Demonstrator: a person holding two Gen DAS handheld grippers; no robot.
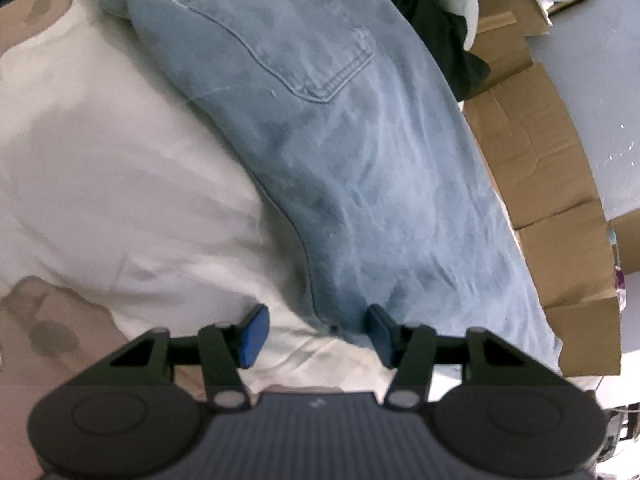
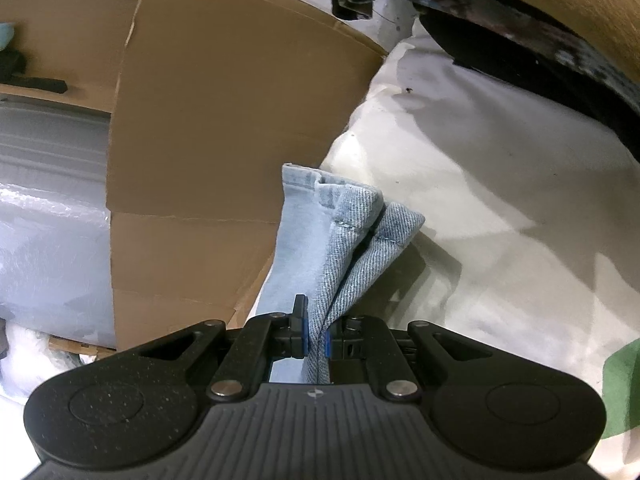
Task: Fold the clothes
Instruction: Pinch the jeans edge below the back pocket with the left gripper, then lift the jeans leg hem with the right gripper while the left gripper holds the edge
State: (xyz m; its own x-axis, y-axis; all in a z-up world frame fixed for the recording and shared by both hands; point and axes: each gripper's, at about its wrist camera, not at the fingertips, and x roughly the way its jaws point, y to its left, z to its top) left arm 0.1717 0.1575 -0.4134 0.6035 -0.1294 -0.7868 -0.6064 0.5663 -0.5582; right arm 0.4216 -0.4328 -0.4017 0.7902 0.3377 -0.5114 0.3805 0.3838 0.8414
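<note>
1. In the left wrist view, a pair of jeans (image 1: 340, 140) is seen lying lengthwise on a white bedsheet (image 1: 120, 160), back pocket up, with the legs apparently laid one over the other.
2. The left claw (image 1: 316, 336) is held wide open, and the near edge of the denim lies between its blue pads (image 1: 252, 336).
3. Cardboard boxes (image 1: 560, 200) are stacked just beside the bed.
4. In the right wrist view, the right claw (image 2: 317, 344) is closed on the jeans' hem ends (image 2: 352, 220), which are lifted.
5. A lengthwise fold is judged done; the crosswise folds are judged to remain.
</note>
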